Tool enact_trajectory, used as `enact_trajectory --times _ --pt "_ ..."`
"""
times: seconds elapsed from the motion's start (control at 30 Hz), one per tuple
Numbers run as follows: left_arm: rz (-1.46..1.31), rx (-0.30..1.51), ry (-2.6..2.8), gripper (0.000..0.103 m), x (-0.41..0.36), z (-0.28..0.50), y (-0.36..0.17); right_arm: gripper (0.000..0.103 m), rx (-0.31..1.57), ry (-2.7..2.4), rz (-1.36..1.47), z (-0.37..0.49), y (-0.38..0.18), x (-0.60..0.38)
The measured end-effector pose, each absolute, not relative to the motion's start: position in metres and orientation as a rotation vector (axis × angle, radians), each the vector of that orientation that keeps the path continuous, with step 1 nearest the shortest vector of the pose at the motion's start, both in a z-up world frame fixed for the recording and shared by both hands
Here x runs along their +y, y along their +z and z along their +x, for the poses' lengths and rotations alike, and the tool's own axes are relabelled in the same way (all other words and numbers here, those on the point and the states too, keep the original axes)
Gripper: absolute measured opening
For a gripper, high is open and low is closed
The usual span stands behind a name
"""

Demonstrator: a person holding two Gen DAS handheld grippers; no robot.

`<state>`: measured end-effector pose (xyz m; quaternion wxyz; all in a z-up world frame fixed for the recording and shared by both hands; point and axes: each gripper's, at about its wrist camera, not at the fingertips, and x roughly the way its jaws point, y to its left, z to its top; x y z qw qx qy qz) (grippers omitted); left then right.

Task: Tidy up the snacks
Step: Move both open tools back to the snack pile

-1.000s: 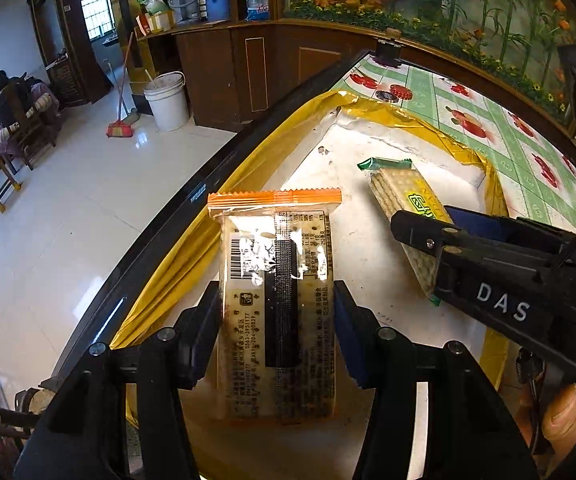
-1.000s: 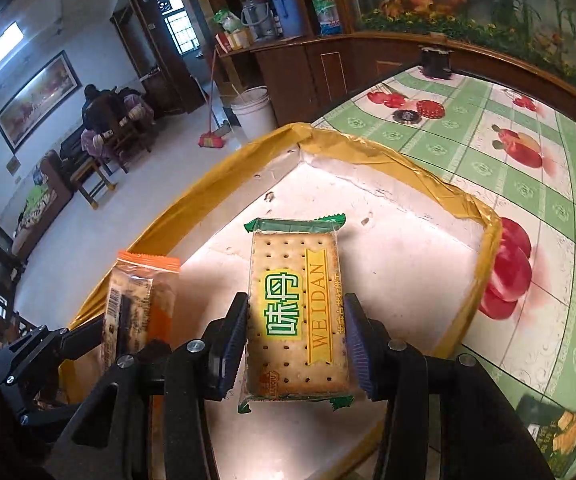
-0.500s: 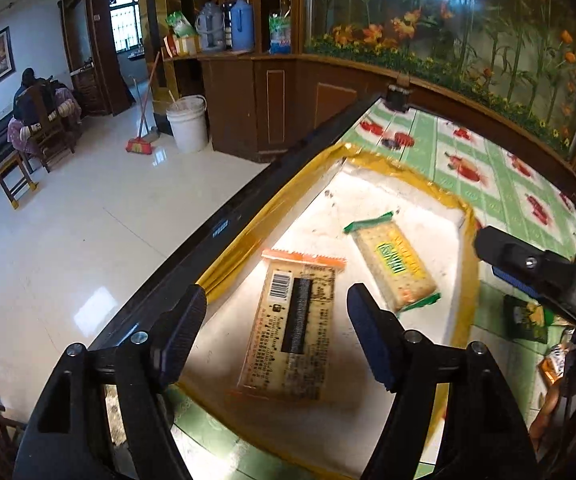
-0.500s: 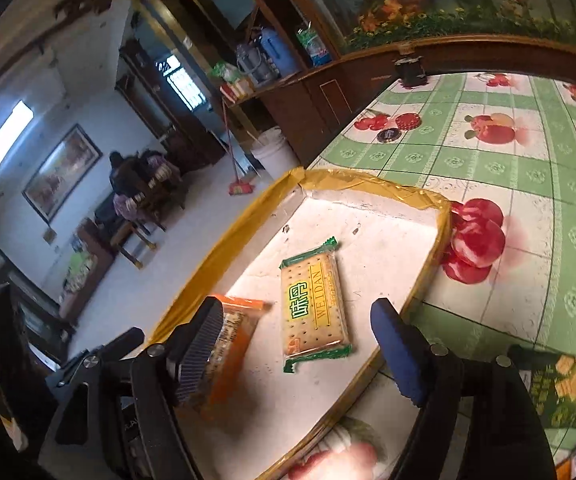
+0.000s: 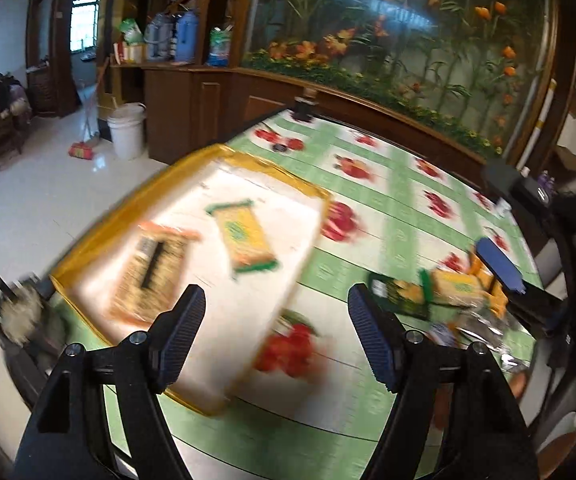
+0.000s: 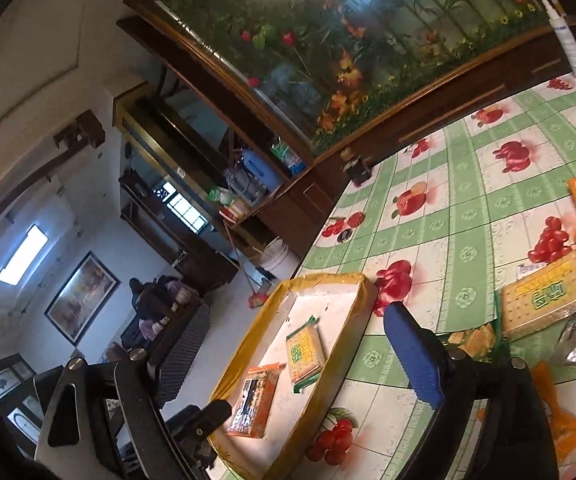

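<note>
white bucket (image 5: 126, 131) on the floor around 10 o'clock, broom (image 5: 88, 136) just left of it, flower mural (image 5: 408, 40) up at 12, spray bottle (image 6: 568, 36) at 2.

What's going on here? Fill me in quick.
A person with a gripper in each hand is sorting snacks on a fruit-print table. Two packets already lie in the yellow-edged tray: an orange-trimmed packet and a green cracker packet. Both the left gripper and the right gripper are open and empty, with more loose snacks waiting on the table to the right.
</note>
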<state>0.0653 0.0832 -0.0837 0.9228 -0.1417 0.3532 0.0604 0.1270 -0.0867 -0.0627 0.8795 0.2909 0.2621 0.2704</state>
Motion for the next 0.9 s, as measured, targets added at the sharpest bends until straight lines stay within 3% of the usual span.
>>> enact_trajectory --times 0.33,0.5,0.6,0.9 --pt "-0.400 0.770 -0.011 0.074 0.024 0.051 -0.094 0.096 0.270 0.210 0.614 0.070 -0.036 -0.145" --pt "-0.634 0.701 -0.050 0.074 0.028 0.031 -0.096 0.100 0.107 0.087 0.858 0.046 -0.048 -0.182" --pt "-0.583 0.693 -0.067 0.074 0.021 0.032 -0.089 0.100 0.129 0.125 0.977 0.049 -0.052 -0.202" --pt "-0.331 0.764 0.041 0.074 0.037 0.059 -0.096 0.100 0.272 0.412 0.905 0.048 -0.045 -0.277"
